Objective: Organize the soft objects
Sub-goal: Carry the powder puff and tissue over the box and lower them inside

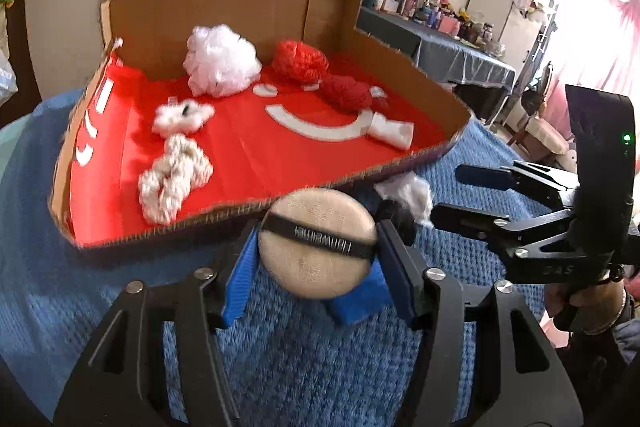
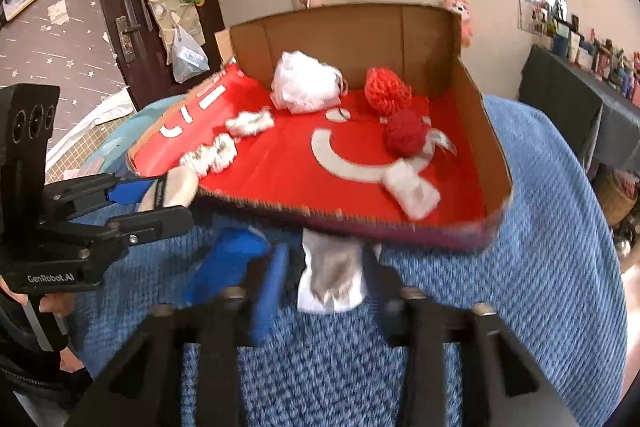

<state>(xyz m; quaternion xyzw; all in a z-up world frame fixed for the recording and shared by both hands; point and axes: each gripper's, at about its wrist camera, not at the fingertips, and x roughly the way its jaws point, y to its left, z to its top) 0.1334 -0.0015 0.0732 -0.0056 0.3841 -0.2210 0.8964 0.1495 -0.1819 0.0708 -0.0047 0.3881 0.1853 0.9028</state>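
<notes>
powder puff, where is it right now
In the left wrist view the powder puff sits low in the centre between the left gripper's blue pads, above the blue blanket, just short of the cardboard tray's near edge.

Our left gripper tilts downward, fingers either side of a powder puff – our right gripper beside it, angled the same way, jaws parted around a white cloth.

Beige puff, white cloth outside box
</notes>
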